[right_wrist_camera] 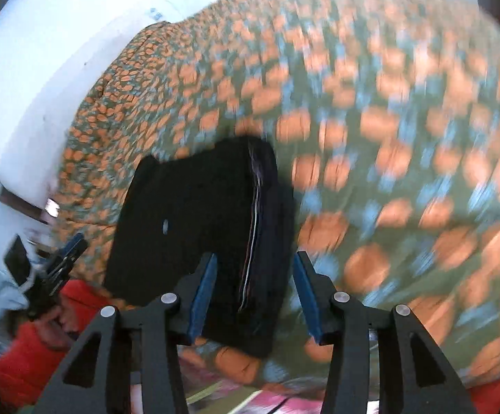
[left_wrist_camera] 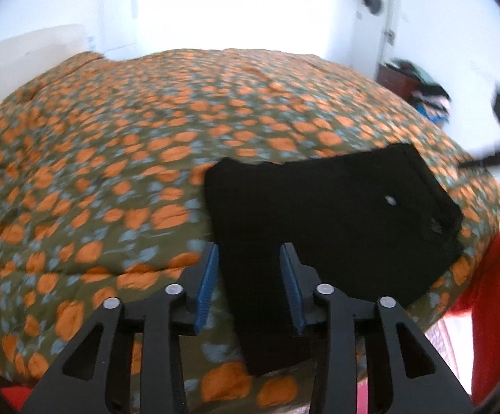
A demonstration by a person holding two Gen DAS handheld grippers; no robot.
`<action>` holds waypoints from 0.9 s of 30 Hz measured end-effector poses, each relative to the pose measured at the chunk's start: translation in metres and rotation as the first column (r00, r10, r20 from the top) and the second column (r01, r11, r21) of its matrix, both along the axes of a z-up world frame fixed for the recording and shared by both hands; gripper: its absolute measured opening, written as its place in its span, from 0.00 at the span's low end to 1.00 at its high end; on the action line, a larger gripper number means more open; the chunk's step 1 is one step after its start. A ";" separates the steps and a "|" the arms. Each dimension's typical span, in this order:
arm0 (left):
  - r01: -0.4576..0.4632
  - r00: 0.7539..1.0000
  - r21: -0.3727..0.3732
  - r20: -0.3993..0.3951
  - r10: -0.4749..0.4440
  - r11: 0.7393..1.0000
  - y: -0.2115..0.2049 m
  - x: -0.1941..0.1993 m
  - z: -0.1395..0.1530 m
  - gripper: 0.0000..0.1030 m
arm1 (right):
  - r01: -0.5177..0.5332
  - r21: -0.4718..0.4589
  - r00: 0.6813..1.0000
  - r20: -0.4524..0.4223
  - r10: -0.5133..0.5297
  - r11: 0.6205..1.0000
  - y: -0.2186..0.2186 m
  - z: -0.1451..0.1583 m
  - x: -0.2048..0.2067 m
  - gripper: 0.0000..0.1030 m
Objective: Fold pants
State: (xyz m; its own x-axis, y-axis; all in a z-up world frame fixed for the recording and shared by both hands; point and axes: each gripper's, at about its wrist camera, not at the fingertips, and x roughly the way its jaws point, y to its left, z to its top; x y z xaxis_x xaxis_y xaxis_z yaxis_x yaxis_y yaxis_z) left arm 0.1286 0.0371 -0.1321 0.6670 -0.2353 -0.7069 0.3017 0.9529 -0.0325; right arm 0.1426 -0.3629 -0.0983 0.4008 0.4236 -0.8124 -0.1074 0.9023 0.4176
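The black pants (left_wrist_camera: 333, 220) lie folded into a compact rectangle on the orange-flowered bedspread (left_wrist_camera: 112, 158), near its front right edge. My left gripper (left_wrist_camera: 250, 283) is open and empty, held above the folded pants' near left end. In the right wrist view the pants (right_wrist_camera: 194, 234) show their stacked folded edges on the right side. My right gripper (right_wrist_camera: 253, 296) is open and empty, hovering over the pants' near edge. The left gripper also shows at the left of the right wrist view (right_wrist_camera: 67, 258). Both views are motion-blurred.
The bedspread (right_wrist_camera: 388, 138) covers the whole bed. A white wall and door (left_wrist_camera: 374, 17) stand behind. A dark cabinet with piled clothes (left_wrist_camera: 419, 86) is at the right. The person's red sleeve (left_wrist_camera: 498, 296) is at the right edge.
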 end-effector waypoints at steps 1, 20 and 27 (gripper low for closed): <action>0.023 1.000 0.015 -0.012 -0.023 1.000 -0.010 0.002 -0.002 0.43 | -0.016 -0.019 0.999 0.038 0.017 1.000 0.004 0.012 0.003 0.45; 0.136 0.976 0.117 -0.185 -0.112 0.984 -0.058 -0.005 -0.039 0.62 | -0.148 -0.227 0.983 0.072 0.168 0.963 0.085 -0.019 0.035 0.45; 0.131 0.976 0.117 -0.187 -0.108 0.984 -0.058 -0.003 -0.039 0.64 | -0.241 -0.191 0.950 0.155 0.271 0.952 0.108 0.002 -0.029 0.45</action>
State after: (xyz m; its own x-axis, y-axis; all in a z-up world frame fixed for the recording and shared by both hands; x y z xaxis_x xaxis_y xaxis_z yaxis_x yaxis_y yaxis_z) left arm 0.1259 -0.0211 -0.1714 0.4992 -0.2059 -0.8417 0.4139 0.9100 0.0230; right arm 0.1138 -0.2545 -0.0962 0.4409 0.3945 -0.8062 -0.4024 0.8898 0.2154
